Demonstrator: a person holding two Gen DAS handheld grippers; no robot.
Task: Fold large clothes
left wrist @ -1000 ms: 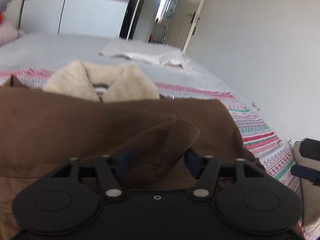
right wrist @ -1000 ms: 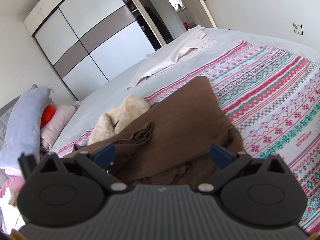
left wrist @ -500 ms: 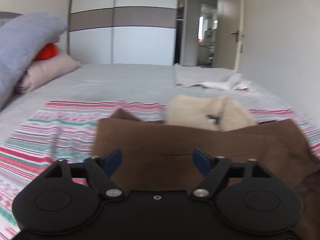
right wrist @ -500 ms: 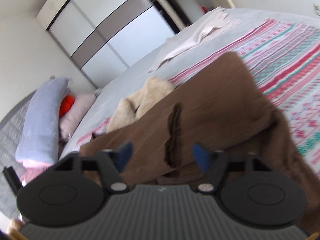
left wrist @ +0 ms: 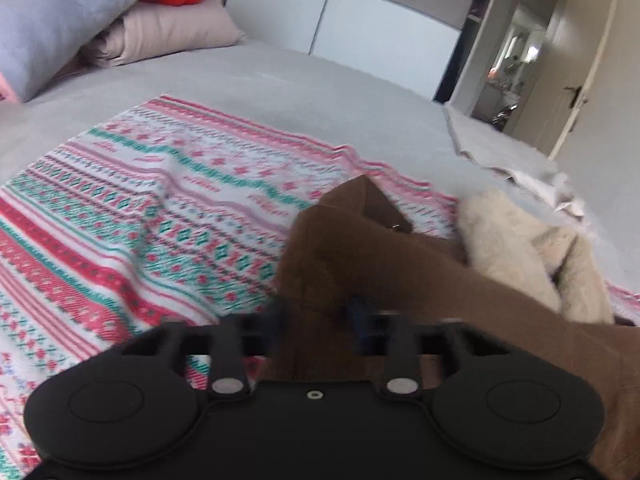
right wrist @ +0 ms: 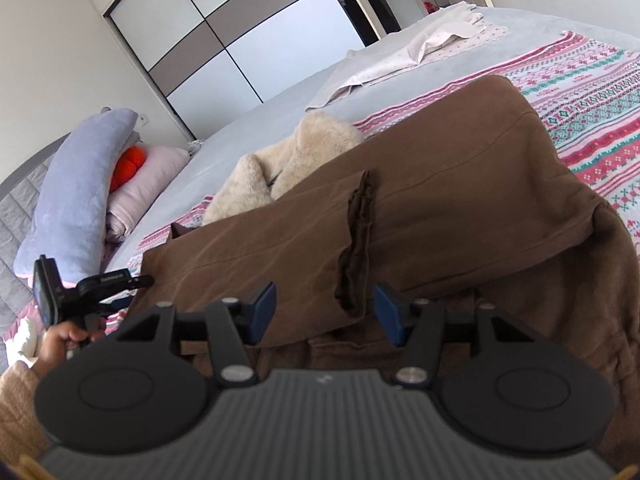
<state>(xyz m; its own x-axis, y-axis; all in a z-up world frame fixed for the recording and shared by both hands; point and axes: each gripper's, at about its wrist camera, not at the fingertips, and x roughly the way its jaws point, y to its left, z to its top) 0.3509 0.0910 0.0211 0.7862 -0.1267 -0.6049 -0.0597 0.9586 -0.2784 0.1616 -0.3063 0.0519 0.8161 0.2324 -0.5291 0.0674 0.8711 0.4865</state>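
Brown coat (right wrist: pixel 420 200) spread on patterned blanket (left wrist: pixel 140 200), fleece collar (right wrist: pixel 288 160) toward pillows (right wrist: pixel 80 184). Left gripper (left wrist: pixel 318 312) jaws closing, narrow, coat's edge between them; contact blurred. Right gripper (right wrist: pixel 325 310) half open, closing, straddling dark fold (right wrist: pixel 356 240), pads apart from cloth.

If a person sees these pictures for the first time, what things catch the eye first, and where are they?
First comes the big brown coat with its cream fleece collar, lying across the striped red, green and white blanket on the bed. Next, both black grippers sit at its near edge: the left gripper is closing its jaws on a corner of the coat, and the right gripper is closing around a dark fold.
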